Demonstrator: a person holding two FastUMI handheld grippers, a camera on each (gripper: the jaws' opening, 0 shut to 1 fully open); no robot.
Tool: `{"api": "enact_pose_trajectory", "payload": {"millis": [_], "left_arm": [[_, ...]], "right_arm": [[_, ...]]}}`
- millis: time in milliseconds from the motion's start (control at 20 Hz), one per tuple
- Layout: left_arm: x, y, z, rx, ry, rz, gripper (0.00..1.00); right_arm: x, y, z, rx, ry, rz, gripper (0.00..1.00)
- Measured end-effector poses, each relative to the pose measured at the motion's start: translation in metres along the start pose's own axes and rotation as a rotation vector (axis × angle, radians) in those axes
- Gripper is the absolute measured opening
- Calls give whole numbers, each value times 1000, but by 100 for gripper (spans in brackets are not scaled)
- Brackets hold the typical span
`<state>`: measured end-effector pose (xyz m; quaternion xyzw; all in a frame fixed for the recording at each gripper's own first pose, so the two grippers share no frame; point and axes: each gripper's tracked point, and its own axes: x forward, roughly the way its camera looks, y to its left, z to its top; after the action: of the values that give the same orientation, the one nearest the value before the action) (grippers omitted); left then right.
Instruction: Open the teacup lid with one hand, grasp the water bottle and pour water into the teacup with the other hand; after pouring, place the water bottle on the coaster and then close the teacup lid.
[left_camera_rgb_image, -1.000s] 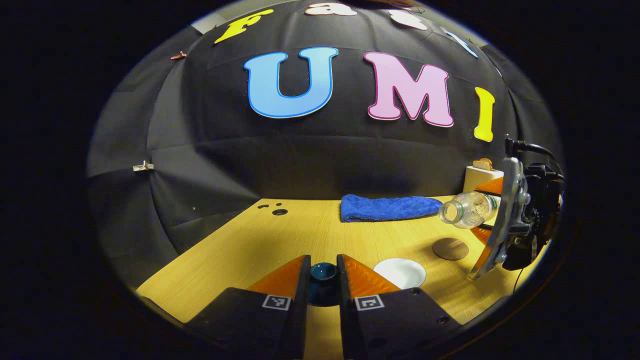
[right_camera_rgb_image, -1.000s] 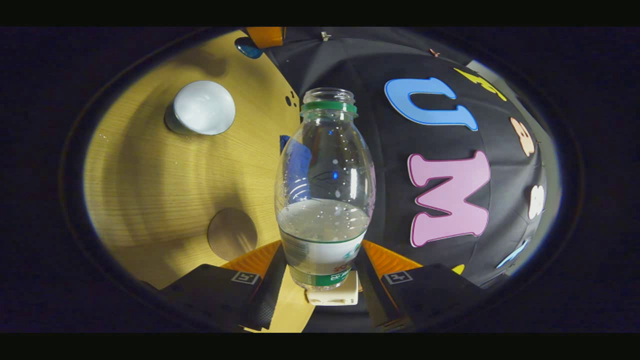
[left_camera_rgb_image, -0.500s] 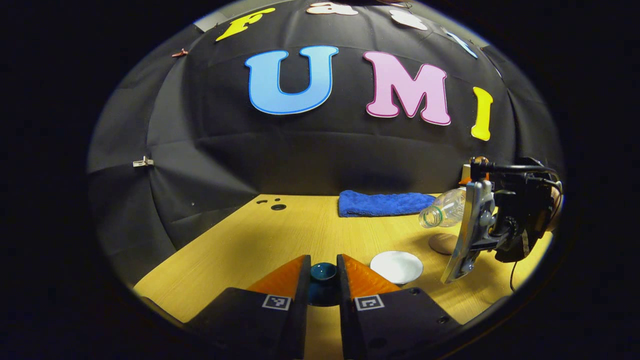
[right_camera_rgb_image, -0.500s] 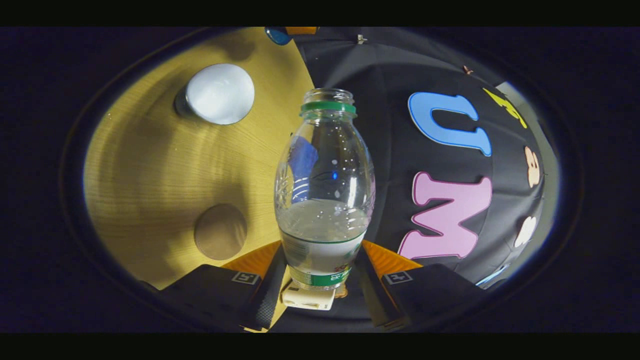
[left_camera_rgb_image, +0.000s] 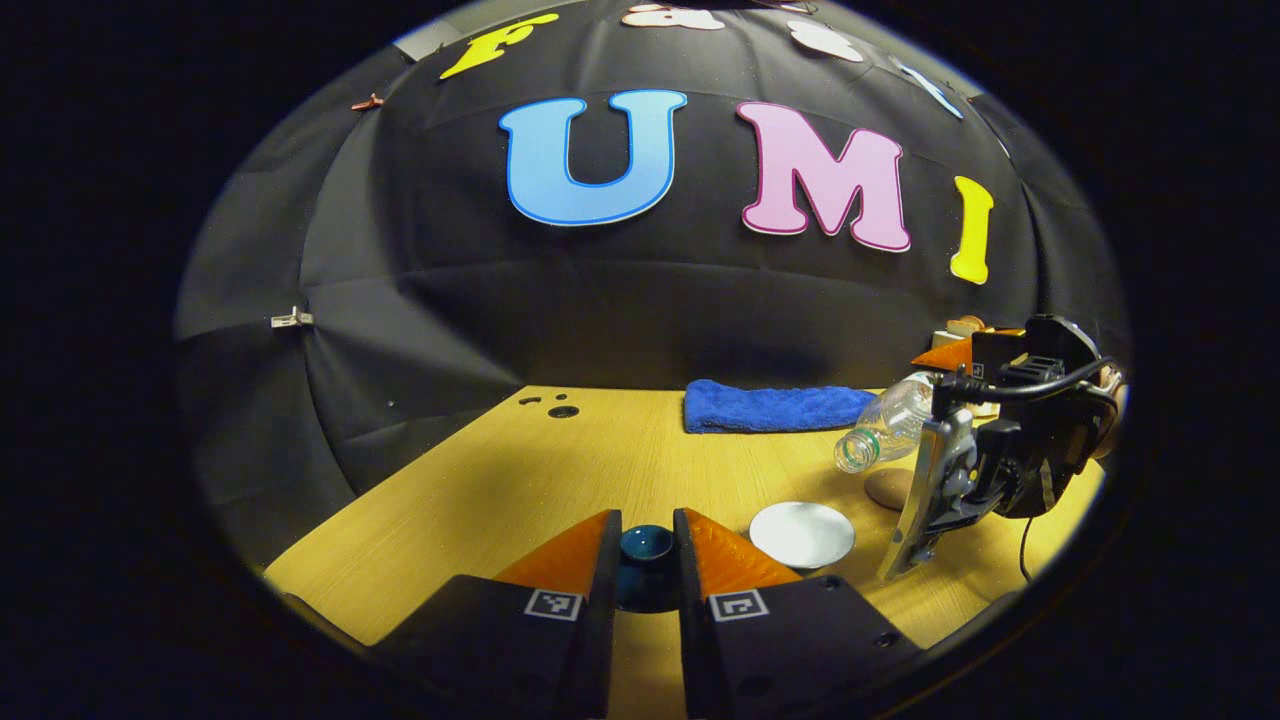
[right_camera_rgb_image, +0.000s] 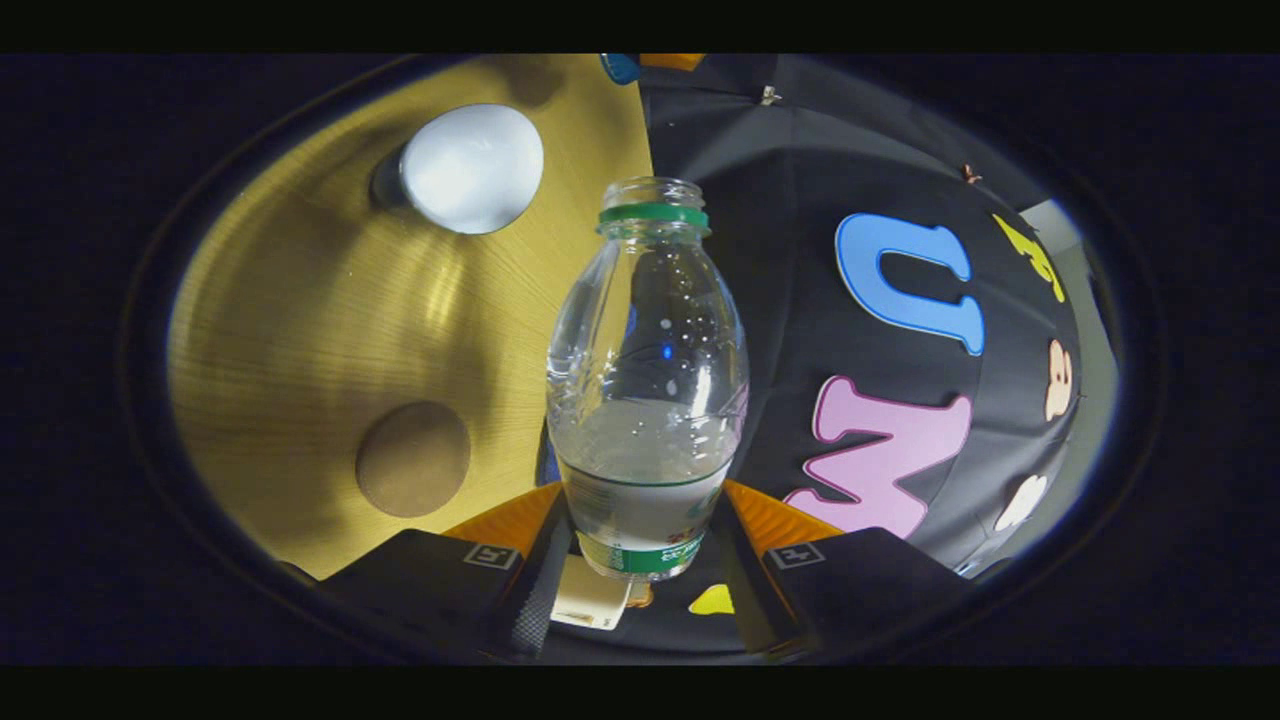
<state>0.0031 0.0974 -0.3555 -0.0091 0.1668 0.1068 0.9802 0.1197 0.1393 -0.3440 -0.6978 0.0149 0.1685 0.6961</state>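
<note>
Left gripper (left_camera_rgb_image: 645, 560) clamped on the dark blue lid (left_camera_rgb_image: 645, 545), both fingers pressed to its knob, held above the near edge of the table (left_camera_rgb_image: 520, 480). Right gripper (right_camera_rgb_image: 640, 560) clamped on the lower body of the bottle (right_camera_rgb_image: 648, 370), uncapped, part full of water, a green ring at the neck.

In the left gripper view: right gripper (left_camera_rgb_image: 985, 400) at far right, bottle (left_camera_rgb_image: 885, 425) tilted mouth-down toward the left (mouth up in the air, nothing pouring that can be made out). Open white cup (left_camera_rgb_image: 802, 534) on the table just right of the left fingers, below and left of the bottle mouth. Round brown coaster (left_camera_rgb_image: 888, 488) behind the cup, partly hidden by the right gripper. Blue towel (left_camera_rgb_image: 775, 408) folded at the back against the wall.

In the right gripper view: cup (right_camera_rgb_image: 472, 168) upper left, coaster (right_camera_rgb_image: 413, 459) lower left, well apart on bare wood.
</note>
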Motion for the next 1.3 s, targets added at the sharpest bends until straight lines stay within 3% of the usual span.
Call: {"api": "enact_pose_trajectory", "payload": {"millis": [50, 150, 400, 500, 800, 950, 1000, 1250, 1300], "left_arm": [[1, -1, -2, -3, 1, 0, 29], [1, -2, -3, -10, 4, -2, 32], [1, -2, -5, -14, 8, -4, 28], [2, -3, -6, -19, 8, -2, 32], [1, -5, -6, -23, 14, -4, 31], [-2, -4, -5, -25, 16, -4, 36], [-2, -4, -4, -26, 16, -3, 29], [-4, -3, -8, -32, 25, -4, 35], [-5, -2, -8, -36, 26, -4, 31]], "right_arm": [[1, 1, 1, -10, -6, 0, 74], [1, 0, 0, -30, -13, -6, 77], [2, -2, 1, -62, -29, -24, 74], [2, -3, 0, -68, -31, -25, 74], [5, -7, 1, -98, -53, -45, 74], [5, -12, 1, -128, -67, -68, 74], [6, -13, 2, -143, -73, -78, 74], [11, -25, 0, -199, -99, -116, 74], [12, -29, 0, -207, -102, -126, 74]]}}
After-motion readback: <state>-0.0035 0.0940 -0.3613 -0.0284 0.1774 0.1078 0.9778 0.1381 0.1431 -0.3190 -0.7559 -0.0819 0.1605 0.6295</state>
